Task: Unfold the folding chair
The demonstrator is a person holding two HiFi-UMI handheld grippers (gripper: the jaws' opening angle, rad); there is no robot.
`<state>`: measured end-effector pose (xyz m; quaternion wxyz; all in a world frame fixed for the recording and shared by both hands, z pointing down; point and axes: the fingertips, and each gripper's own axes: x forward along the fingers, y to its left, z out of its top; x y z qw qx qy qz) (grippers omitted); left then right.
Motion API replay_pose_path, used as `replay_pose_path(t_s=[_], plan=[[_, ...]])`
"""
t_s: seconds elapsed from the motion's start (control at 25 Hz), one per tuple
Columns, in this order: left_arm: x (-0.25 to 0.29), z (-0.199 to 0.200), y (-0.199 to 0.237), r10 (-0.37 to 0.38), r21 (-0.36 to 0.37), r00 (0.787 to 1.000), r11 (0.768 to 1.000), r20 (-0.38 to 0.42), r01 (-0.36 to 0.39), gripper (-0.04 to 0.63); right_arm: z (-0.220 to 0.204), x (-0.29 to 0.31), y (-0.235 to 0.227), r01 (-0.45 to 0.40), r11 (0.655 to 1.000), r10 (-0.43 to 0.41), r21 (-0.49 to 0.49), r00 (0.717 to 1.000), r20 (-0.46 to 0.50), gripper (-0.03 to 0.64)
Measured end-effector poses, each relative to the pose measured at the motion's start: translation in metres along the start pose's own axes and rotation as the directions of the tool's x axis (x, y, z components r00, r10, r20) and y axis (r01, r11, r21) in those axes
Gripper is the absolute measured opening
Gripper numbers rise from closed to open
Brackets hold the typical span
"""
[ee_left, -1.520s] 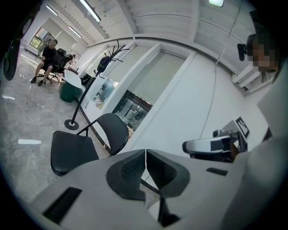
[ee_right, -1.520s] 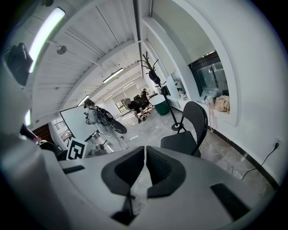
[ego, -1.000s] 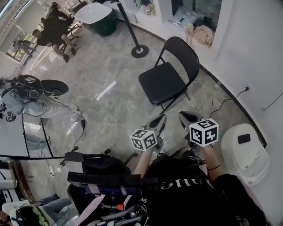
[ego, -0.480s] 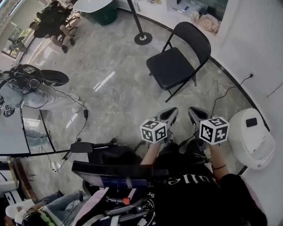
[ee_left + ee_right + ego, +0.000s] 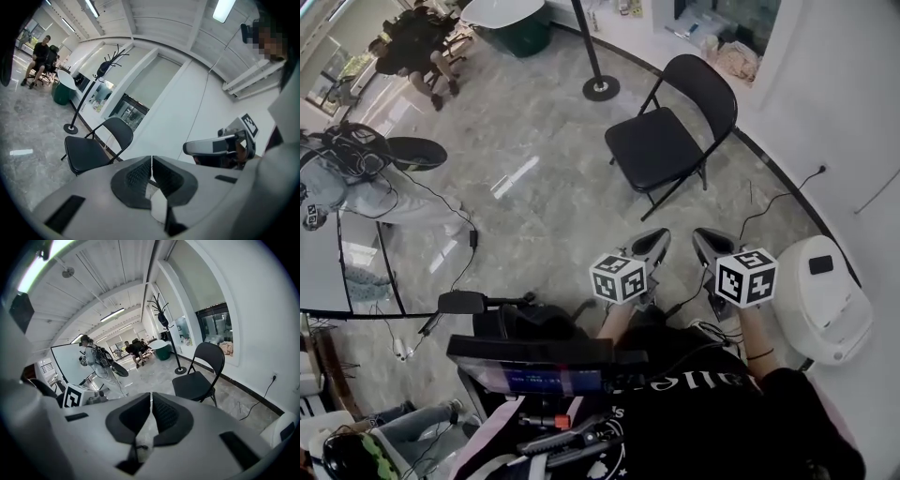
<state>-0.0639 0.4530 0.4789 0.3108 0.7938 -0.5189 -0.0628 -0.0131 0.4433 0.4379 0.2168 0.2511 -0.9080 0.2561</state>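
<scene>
Chair standing fully unfolded on the floor, task seemingly complete; left gripper and right gripper, jaws closed and empty, well apart from it.

Black top; grey, cube-marked right gripper
</scene>
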Motion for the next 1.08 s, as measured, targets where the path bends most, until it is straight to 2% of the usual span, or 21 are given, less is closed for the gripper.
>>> replay_pose_path(t_s=[0.32,0.68,1.08], plan=[[0.0,-0.01,-0.042,0.047,-0.005,0.997,0.999,0.055,-0.047,0.011,-0.017,-0.039,-0.013,-0.042,0.999,0.042,-0.014,0.999,-0.018,0.026],[0.008,-0.03,-0.075,0.084,-0.006,0.996,0.997,0.044,-0.083,0.011,-0.026,-0.067,-0.026,-0.09,0.996,0.089,-0.029,0.996,-0.022,0.026],[0.018,-0.035,-0.082,0.095,-0.002,0.995,0.995,0.035,-0.095,0.011,-0.026,-0.076,-0.034,-0.095,0.995,0.094,-0.037,0.995,-0.019,0.026]])
